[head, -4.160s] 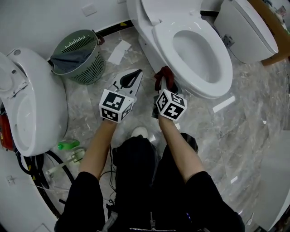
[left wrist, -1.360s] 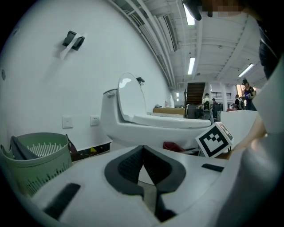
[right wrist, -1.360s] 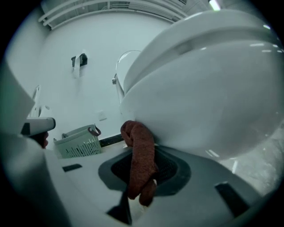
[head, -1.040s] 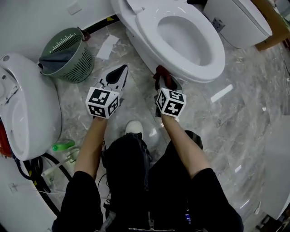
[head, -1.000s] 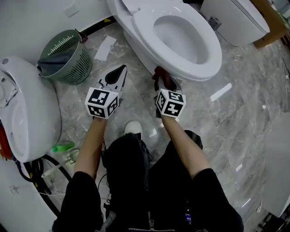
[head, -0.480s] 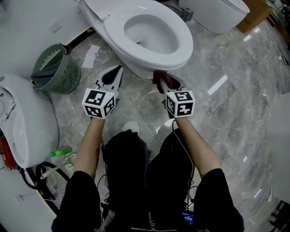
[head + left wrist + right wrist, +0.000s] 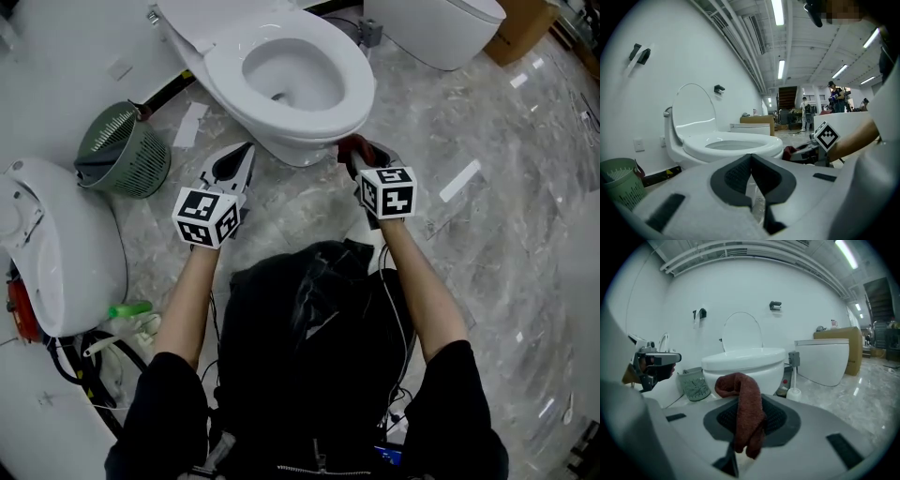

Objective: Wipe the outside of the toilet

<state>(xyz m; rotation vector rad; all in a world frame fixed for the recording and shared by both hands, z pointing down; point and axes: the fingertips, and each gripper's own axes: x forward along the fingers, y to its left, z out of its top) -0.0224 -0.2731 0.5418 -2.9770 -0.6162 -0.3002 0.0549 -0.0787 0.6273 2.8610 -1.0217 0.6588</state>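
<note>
One green basket [image 7: 122,150] stands beside the toilet [image 7: 234,66]; right claw [image 7: 352,146] pinches red cloth [image 7: 749,416].

The right hand-held gripper [image 7: 749,404] pinches a dark red cloth [image 7: 740,385], which droops over its jaws. Beyond stands a white toilet [image 7: 745,363], with a green basket [image 7: 696,384] to its left.

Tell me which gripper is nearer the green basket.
Left. The left gripper lies across bare floor from the green basket; the right gripper, shut on the cloth, is farther off, at the toilet's front.
</note>
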